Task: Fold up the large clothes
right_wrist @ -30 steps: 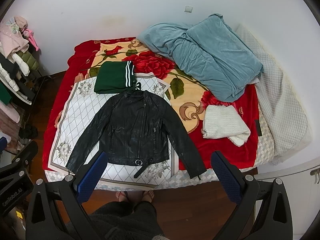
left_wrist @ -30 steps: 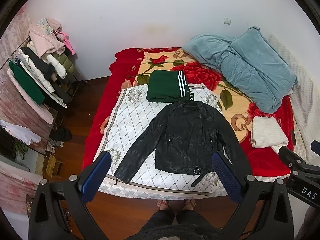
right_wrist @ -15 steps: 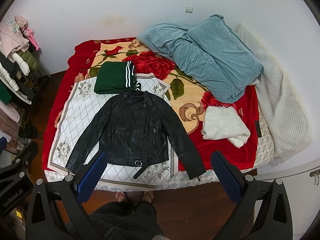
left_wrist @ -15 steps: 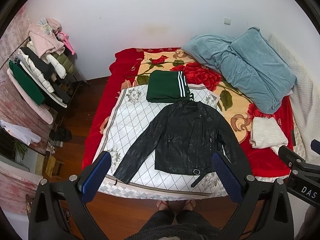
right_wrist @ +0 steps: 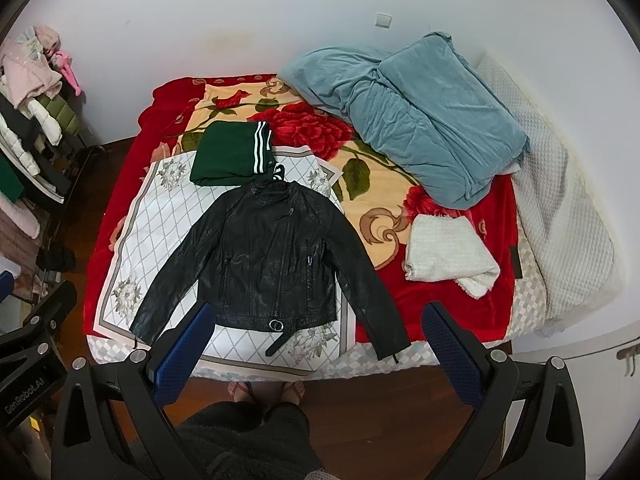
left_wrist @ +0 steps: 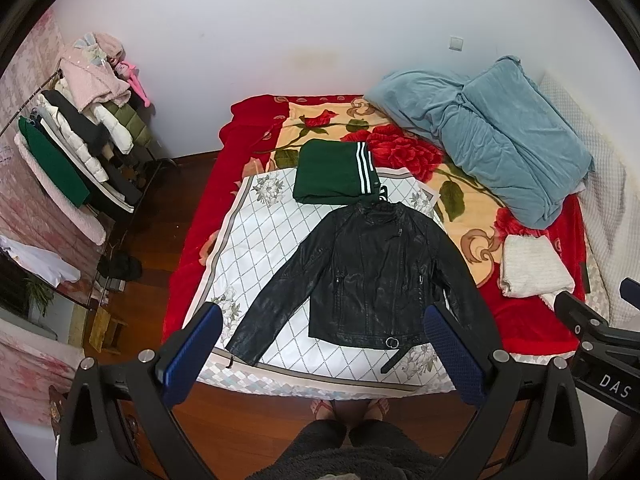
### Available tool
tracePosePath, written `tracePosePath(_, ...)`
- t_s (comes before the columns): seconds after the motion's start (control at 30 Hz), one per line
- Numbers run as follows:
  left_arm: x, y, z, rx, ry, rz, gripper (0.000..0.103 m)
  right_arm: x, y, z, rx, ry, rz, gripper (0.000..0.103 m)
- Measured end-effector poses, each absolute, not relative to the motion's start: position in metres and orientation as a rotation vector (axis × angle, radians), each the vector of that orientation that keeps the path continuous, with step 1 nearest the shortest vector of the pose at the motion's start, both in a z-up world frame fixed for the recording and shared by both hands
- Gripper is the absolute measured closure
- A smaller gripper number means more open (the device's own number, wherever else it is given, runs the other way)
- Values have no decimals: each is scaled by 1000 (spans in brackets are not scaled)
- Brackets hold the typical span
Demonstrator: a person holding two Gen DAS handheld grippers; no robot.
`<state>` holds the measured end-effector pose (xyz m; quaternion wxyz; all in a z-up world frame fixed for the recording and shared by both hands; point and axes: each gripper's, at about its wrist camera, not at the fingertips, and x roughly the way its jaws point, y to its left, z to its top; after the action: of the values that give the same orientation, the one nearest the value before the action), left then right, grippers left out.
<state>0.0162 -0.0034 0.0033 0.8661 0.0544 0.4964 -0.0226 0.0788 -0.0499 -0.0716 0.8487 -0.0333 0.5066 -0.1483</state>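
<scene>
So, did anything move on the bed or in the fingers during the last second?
Nothing visibly changed. The black jacket lies spread flat as before, the green garment stays folded above its collar, and the left gripper and right gripper stay open above the bed edge, holding nothing.

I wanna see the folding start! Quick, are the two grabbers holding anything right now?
Left gripper: jaws wide open, holding nothing, up above the black jacket.
Right gripper: jaws wide open, holding nothing too.
</scene>
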Motion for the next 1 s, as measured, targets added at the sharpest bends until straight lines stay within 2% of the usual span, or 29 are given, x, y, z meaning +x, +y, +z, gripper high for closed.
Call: tracePosePath(1.0,15,-1,4,110,1039,-52,0,77,-46,-73,-71,1069,-315,0)
